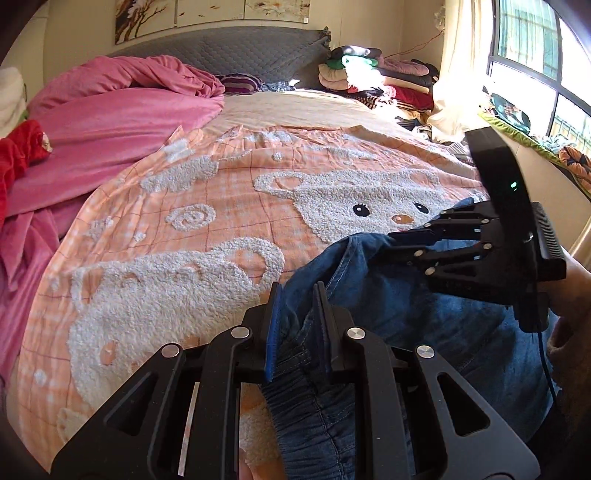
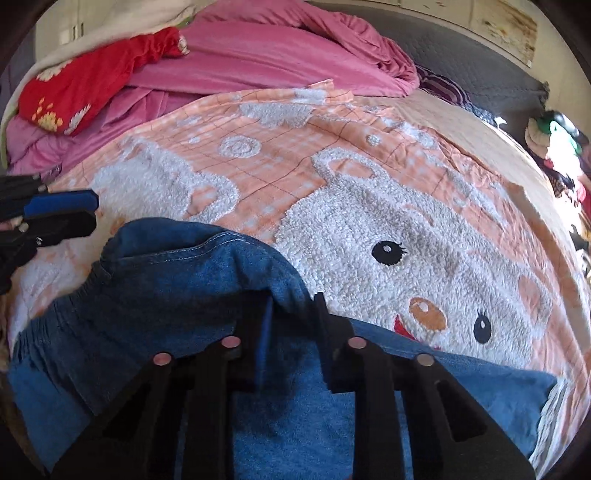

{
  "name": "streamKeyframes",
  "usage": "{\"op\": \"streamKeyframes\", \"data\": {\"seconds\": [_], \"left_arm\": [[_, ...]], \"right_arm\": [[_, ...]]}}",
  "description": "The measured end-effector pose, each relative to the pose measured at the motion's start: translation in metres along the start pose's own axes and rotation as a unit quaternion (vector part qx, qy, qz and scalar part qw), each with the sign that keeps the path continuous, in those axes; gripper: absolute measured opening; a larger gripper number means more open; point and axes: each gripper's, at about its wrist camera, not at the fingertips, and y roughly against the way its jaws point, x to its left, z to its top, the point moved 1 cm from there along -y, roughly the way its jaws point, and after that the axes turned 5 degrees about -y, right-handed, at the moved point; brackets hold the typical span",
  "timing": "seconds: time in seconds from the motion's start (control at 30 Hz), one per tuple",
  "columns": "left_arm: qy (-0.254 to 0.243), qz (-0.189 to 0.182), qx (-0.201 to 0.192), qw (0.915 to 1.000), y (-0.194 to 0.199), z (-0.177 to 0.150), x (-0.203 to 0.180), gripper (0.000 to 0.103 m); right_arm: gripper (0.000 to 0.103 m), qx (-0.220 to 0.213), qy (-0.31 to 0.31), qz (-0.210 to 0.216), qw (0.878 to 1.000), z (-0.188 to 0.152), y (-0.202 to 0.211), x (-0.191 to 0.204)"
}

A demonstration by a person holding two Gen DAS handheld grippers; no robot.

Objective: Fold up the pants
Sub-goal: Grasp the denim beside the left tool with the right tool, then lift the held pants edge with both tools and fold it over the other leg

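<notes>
Left wrist view: left gripper (image 1: 297,325) clamped on the elastic waistband of the blue denim pants (image 1: 424,325), fabric bunched between its 2 fingers. Right gripper (image 1: 410,242) comes in from the right side of this view, fingers pinched together on a raised fold of the same pants. A bit of the person's hand (image 1: 569,314) shows behind that gripper. Only this view shows the window (image 1: 535,55), curtain (image 1: 461,55), 3 wall pictures (image 1: 210,11) and most of the grey headboard (image 1: 229,48); the stack of folded clothes (image 1: 369,77) sits at the far right corner of the bed.

Right wrist view: right gripper (image 2: 293,317) closed, its fingers sunk into the denim; the pants (image 2: 177,280) lie crumpled on the near edge of the orange bear-pattern blanket (image 2: 369,206), waistband to the left, a flatter part spreading right. Left gripper (image 2: 77,214) enters at the left edge, jaws close together; from here I cannot tell what it holds. This view shows more of the red flowered cloth (image 2: 85,85) lying on the pink quilt (image 2: 266,51), both beyond the blanket on the left, and the bear face with 2 black eyes, partly covered by denim.

No containers visible in either view
</notes>
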Motion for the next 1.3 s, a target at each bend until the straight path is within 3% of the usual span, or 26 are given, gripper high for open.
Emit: {"op": "streamKeyframes", "data": {"seconds": [0.1,0.23,0.37,0.4,0.5,0.7,0.93,1.3], "left_arm": [[0.001,-0.001,0.015,0.9999,-0.009,-0.004,0.006,0.012],[0.017,-0.025,0.036,0.9989,-0.024,-0.006,0.017,0.035],[0.007,-0.051,0.048,0.9975,-0.042,-0.004,0.017,0.044],[0.01,-0.057,0.053,0.9969,-0.048,-0.003,0.017,0.043],[0.028,-0.091,0.08,0.9922,-0.067,-0.005,0.018,0.01],[0.037,-0.091,0.037,0.9944,-0.039,-0.006,0.016,0.01],[-0.011,-0.062,-0.029,0.9976,0.019,-0.004,-0.004,0.01],[-0.045,-0.064,-0.035,0.9963,0.068,-0.046,-0.021,0.01]], "right_arm": [[0.01,-0.023,-0.026,0.019,0.999,-0.005,0.019,-0.006],[0.009,-0.034,-0.035,0.022,0.999,-0.008,0.036,-0.007],[0.009,-0.043,-0.034,0.02,0.998,-0.012,0.045,-0.002],[0.009,-0.043,-0.039,0.023,0.998,-0.013,0.046,-0.002],[0.009,-0.046,-0.043,0.026,0.998,-0.015,0.048,-0.002],[0.009,-0.059,-0.056,0.025,0.996,-0.025,0.06,0.003],[0.009,-0.099,-0.073,0.04,0.992,-0.046,0.105,0.021],[0.009,-0.114,-0.075,0.061,0.989,-0.101,0.155,0.07]]}}
